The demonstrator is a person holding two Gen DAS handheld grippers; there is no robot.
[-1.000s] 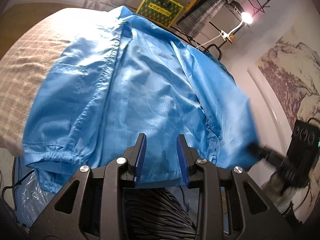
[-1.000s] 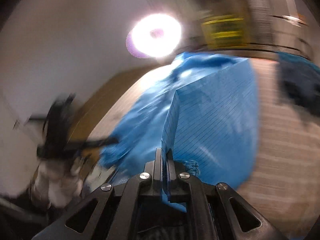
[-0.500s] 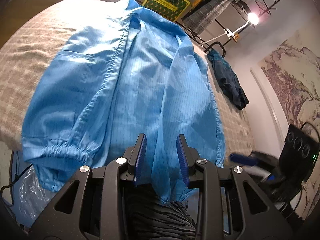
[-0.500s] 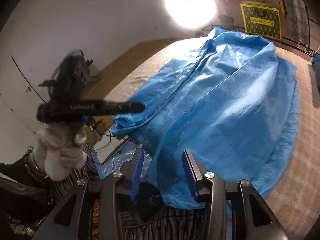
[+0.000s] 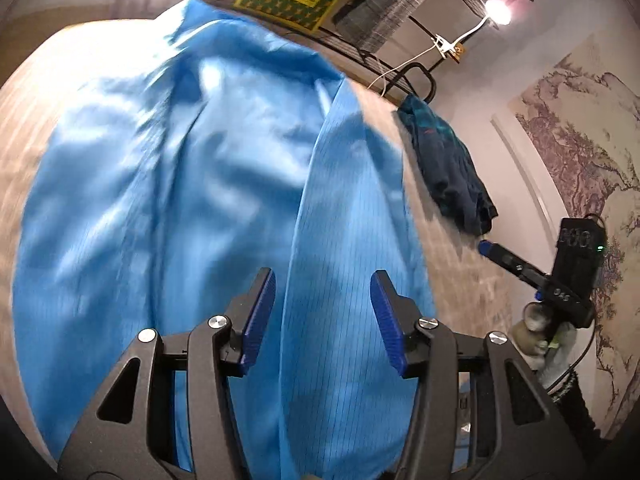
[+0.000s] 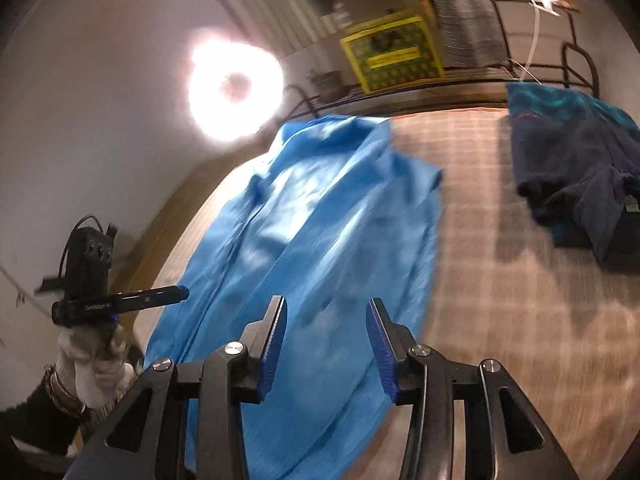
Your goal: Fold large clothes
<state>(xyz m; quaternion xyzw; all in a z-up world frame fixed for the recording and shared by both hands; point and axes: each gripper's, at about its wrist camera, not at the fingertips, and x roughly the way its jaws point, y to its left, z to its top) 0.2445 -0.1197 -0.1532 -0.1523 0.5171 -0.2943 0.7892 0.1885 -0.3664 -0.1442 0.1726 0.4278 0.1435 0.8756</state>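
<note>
I'm hovering both over the blue coat [image 5: 208,200] on the bed [image 6: 500,280]; left gripper [image 5: 323,316] has just been opening, right gripper [image 6: 326,344] is gaping, both empty.

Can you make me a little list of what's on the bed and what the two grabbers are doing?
big garment: blue garment, spread on the bed, partly folded
bed cover: beige checked cover
other cloth: dark blue garment, crumpled, lying apart from the blue one
left gripper: open, jaws just widened, over the blue cloth, pads not pressing it
right gripper: open, just let go, nothing clamped
</note>
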